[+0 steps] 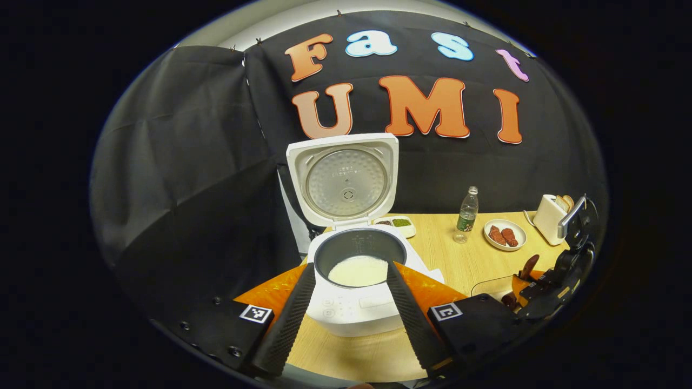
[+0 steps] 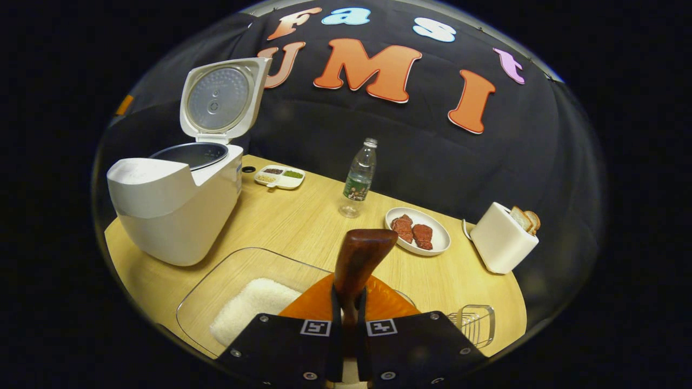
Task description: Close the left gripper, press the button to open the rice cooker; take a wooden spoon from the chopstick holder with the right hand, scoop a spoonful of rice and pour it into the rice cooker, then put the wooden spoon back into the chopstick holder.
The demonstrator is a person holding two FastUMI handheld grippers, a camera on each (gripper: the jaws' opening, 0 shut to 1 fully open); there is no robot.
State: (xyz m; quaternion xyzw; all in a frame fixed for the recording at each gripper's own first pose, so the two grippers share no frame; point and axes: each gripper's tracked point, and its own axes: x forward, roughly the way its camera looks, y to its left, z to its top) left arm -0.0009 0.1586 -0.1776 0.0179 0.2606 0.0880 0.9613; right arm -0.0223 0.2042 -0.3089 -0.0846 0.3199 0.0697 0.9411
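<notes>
Right gripper view: the right gripper [image 2: 346, 319] has its fingers pressed together on the handle of the wooden spoon [image 2: 358, 259], whose long axis runs straight forward out of the jaws, the broad end pointing away over the table [image 2: 303, 221]. Just below and to the left of the jaws, at the table's near edge, sits a clear glass dish [image 2: 227, 278] with a heap of rice [image 2: 251, 305] in it; a wire chopstick holder [image 2: 476, 320] stands at the near right corner. Farther off, toward the left edge, the rice cooker [image 2: 173, 205] stands with its lid [image 2: 219, 100] raised, so the button step looks done. The scoop seems next, and it would turn on tipping the spoon down and left into the dish.

In the left gripper view, the left gripper [image 1: 351, 302] holds nothing, its fingers spread wide either side of the cooker's open pot, which already has white rice inside. A bottle [image 1: 466, 215], a plate of meat [image 1: 505, 234] and a toaster [image 1: 550, 217] stand toward the far right.
</notes>
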